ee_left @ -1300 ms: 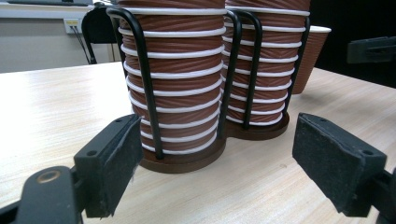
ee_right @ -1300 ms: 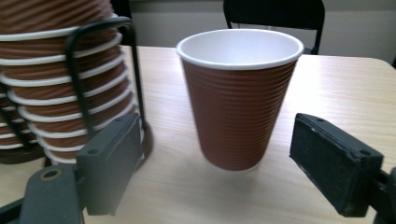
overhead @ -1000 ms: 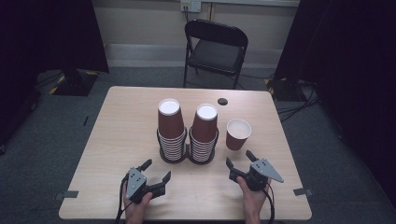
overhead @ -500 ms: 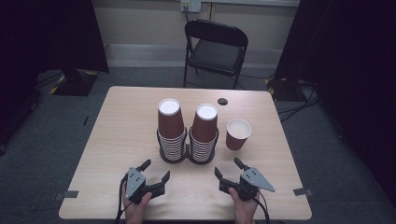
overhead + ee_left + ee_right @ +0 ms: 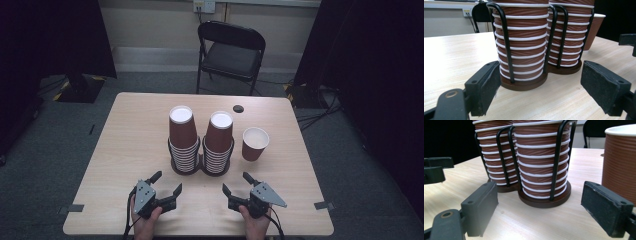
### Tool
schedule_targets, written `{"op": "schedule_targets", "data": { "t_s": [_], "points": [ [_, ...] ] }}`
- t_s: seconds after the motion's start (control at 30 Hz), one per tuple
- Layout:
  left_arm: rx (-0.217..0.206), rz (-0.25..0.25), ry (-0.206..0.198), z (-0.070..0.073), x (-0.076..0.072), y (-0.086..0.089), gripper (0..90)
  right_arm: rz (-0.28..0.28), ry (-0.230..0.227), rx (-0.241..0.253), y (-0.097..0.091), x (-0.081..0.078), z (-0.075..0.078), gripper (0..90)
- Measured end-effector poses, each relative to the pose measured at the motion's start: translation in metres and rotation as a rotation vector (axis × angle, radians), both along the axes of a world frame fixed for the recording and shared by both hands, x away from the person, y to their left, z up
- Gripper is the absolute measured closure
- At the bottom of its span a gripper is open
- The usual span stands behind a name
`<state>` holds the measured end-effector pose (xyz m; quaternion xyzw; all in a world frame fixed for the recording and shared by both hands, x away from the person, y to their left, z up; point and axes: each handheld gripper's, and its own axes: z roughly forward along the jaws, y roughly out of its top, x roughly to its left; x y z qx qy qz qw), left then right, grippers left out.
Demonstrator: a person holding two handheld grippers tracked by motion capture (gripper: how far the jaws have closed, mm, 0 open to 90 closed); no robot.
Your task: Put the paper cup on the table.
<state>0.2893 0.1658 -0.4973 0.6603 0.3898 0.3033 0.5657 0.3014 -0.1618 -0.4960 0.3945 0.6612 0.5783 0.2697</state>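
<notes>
Resting on the desk (image 5: 125, 130), the left tool (image 5: 167, 183) gapes empty before the left cup stack (image 5: 183, 142); beside the right stack (image 5: 219, 145), the right tool (image 5: 236, 182) has just been opening, nothing between. Approach low and square, clearing the holder wires (image 5: 556, 160).

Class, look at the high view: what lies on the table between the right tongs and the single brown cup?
Nothing: in the high view, bare tabletop separates the right tongs from the single cup.

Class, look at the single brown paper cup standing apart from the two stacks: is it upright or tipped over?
Upright. The single cup stands on its base on the table, white open mouth facing up, right of the two stacks.
</notes>
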Motion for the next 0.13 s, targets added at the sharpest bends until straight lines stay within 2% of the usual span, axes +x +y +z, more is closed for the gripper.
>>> {"op": "schedule_targets", "data": {
  "t_s": [0.1,0.13],
  "points": [
    [-0.009,0.001,0.003,-0.0002,-0.0003,-0.0007,16.3,-0.014,0.005,-0.02,0.0019,0.0011,0.0003,12.7],
    [0.001,0.005,-0.002,-0.0001,-0.0002,-0.0002,16.3,-0.008,0.005,-0.029,0.0025,0.0018,0.0004,12.8]
  ]
}}
